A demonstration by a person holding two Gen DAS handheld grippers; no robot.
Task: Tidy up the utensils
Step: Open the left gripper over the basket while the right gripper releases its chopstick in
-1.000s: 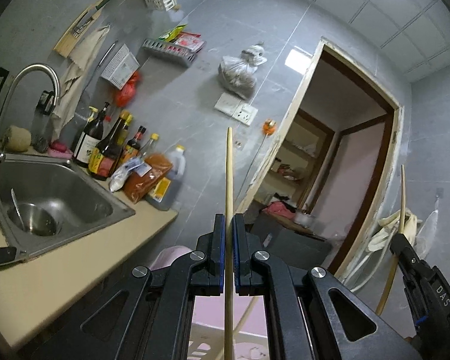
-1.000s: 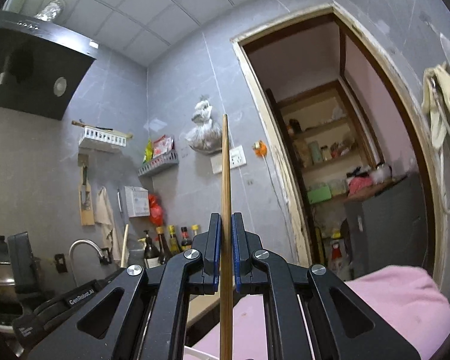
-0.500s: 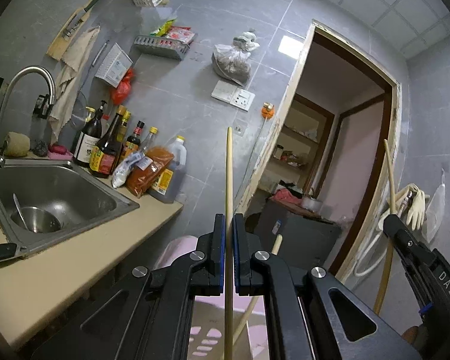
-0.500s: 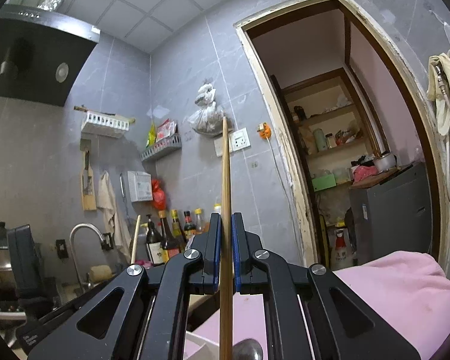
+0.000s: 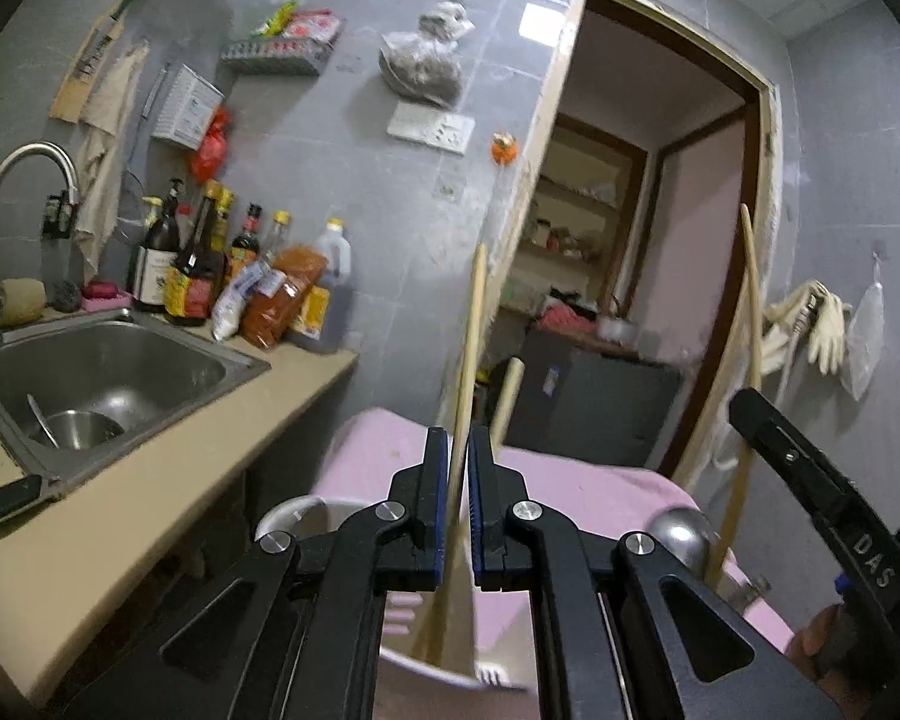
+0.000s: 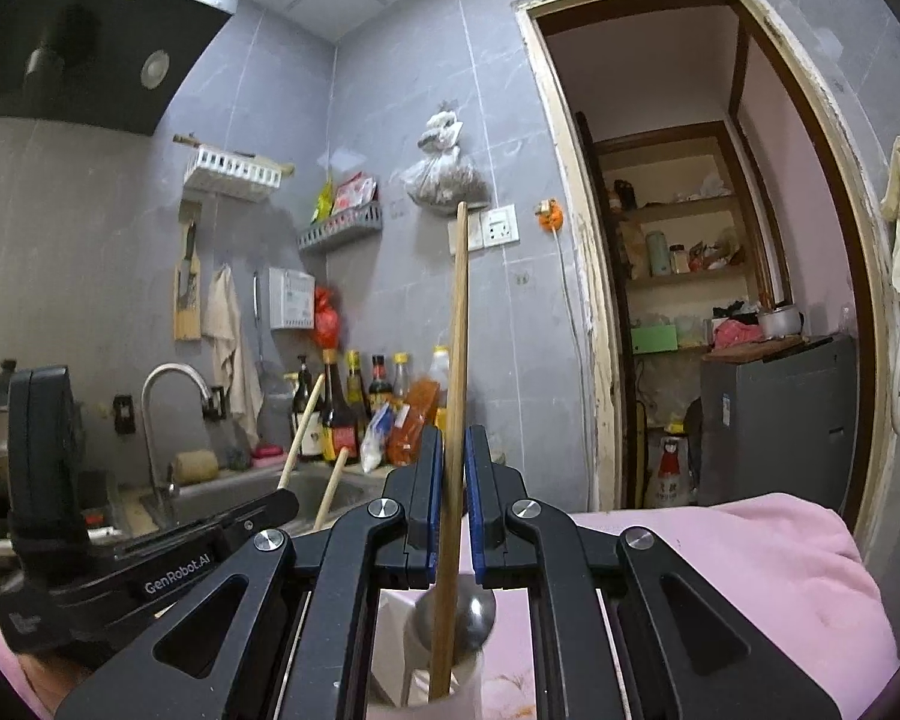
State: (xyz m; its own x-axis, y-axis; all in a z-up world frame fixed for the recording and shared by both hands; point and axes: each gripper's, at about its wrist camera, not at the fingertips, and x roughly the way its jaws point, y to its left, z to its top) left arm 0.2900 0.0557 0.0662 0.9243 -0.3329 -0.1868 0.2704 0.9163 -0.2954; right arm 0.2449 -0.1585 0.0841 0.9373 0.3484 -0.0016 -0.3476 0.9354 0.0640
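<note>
My left gripper (image 5: 460,438) is shut on a wooden chopstick (image 5: 471,324) that leans slightly right; its lower end reaches down toward a white utensil holder (image 5: 294,510). Another chopstick (image 5: 507,396) stands just behind my fingers, and a metal spoon (image 5: 681,534) shows to the right. My right gripper (image 6: 450,435) is shut on a second chopstick (image 6: 459,312), whose lower end sits inside the white holder (image 6: 390,660), in front of the spoon bowl (image 6: 477,612). Each gripper shows in the other's view: the right one (image 5: 747,405) and the left one (image 6: 285,501).
A pink cloth (image 6: 750,570) covers the surface under the holder. To the left are a steel sink (image 5: 108,372) with a tap, a beige counter (image 5: 150,480) and a row of bottles (image 5: 210,264). An open doorway (image 6: 720,240) is on the right.
Both grippers have sunk toward the pink surface. The holder and the spoon have come into view below the fingers. Both chopsticks stood straight up before and now lean.
</note>
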